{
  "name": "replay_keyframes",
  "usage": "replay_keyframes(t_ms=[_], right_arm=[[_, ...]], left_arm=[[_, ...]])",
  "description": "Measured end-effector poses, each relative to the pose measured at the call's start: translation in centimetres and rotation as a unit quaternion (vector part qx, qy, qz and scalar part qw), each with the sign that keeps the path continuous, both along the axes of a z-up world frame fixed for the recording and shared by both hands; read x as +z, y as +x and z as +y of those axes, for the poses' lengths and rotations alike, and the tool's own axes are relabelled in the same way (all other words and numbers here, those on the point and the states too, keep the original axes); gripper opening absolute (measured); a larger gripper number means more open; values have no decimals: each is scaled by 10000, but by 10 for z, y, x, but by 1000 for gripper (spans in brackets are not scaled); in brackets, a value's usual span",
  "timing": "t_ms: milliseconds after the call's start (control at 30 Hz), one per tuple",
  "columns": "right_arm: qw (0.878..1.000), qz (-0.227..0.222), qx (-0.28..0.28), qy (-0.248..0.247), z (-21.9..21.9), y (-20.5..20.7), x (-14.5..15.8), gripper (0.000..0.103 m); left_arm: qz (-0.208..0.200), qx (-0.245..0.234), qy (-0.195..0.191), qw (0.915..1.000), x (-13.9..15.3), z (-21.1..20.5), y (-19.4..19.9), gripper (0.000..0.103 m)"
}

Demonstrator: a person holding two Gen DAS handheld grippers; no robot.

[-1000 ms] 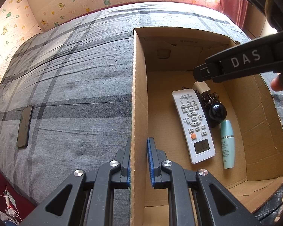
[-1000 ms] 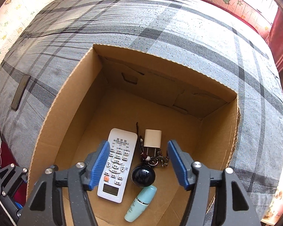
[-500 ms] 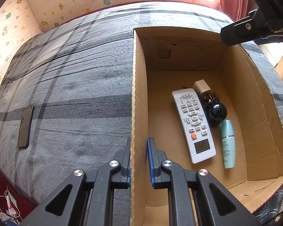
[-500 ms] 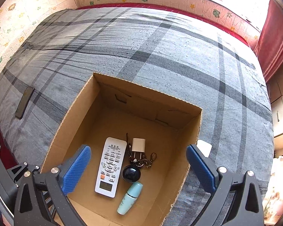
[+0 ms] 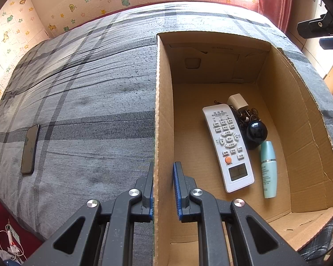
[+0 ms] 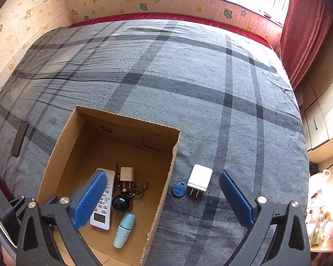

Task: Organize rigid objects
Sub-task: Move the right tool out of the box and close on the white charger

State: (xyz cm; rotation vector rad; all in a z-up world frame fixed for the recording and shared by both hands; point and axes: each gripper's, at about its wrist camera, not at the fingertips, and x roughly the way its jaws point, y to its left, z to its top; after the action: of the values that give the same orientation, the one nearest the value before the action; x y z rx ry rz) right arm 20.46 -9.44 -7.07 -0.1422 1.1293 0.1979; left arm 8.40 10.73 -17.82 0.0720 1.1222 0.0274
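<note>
A: Left tool (image 5: 163,190)?
B: Pinching the cardboard box (image 5: 164,115) wall.
A: Right tool (image 6: 164,199)?
B: Spread wide above the bed (image 6: 166,77), over the white charger (image 6: 199,180) and blue key fob (image 6: 179,188) lying beside the box.

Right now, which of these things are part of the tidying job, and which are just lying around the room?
Part of the job:
cardboard box
remote control
beige plug
keyring
dark ball
green bottle
white charger
blue key tag
phone
left gripper, clamped on the box wall
right gripper, open

Just lying about:
curtain
cables on the floor
</note>
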Motion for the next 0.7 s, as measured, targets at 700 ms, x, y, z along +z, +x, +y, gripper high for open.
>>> replay_keyframes(t_ms=[700], right_arm=[[9962, 378, -790, 28, -93, 18, -69, 103]], left_arm=[[13, -7, 8, 10000, -1, -1, 0, 15]])
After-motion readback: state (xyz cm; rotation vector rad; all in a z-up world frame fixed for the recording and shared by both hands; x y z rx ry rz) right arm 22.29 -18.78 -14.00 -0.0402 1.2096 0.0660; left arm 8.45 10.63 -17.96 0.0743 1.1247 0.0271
